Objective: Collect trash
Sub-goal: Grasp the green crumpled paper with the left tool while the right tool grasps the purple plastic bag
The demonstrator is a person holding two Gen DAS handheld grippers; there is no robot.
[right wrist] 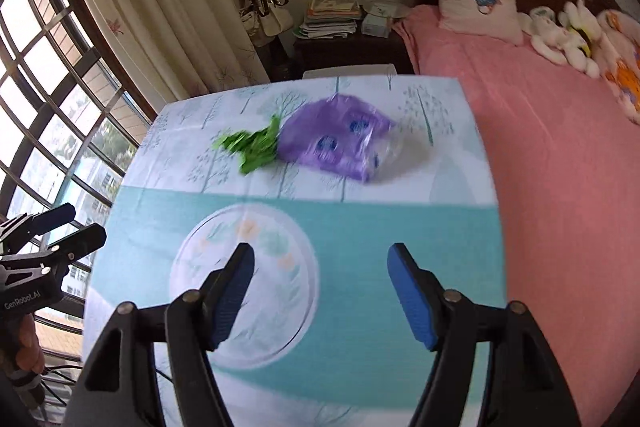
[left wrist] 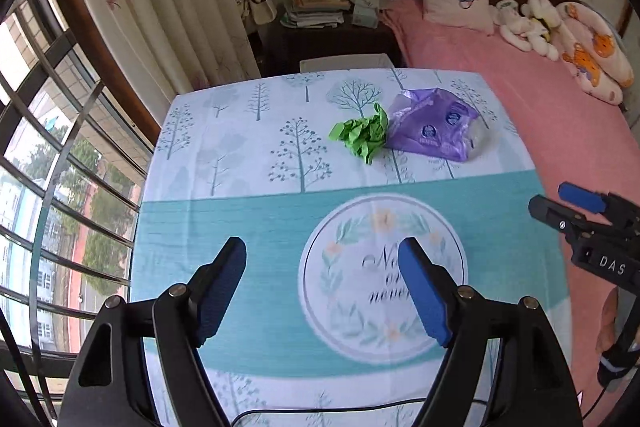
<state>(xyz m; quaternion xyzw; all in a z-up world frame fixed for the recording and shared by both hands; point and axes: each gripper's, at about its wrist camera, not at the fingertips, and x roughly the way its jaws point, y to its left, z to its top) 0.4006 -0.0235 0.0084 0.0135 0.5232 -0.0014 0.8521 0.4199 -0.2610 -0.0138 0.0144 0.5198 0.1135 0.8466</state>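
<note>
A crumpled green paper wad (left wrist: pixel 362 135) (right wrist: pixel 252 147) lies on the far half of the table, touching a purple plastic bag (left wrist: pixel 432 127) (right wrist: pixel 336 143) on its right. My left gripper (left wrist: pixel 322 255) hovers open over the table's near half, nothing between its blue pads. My right gripper (right wrist: pixel 320 259) is also open and empty above the teal band. In the left wrist view the right gripper (left wrist: pixel 560 203) shows at the right edge, off the table over the bed. In the right wrist view the left gripper (right wrist: pixel 76 223) shows at the left edge, held by a hand (right wrist: pixel 24 347).
A tablecloth (left wrist: pixel 240 219) (right wrist: pixel 360 227) with tree prints covers the table. A pink bed (left wrist: pixel 560 131) (right wrist: pixel 560 155) with pillows and plush toys runs along the right. A barred window (left wrist: pixel 48 187) and curtain are on the left. A dark nightstand (left wrist: pixel 328 39) with books stands behind.
</note>
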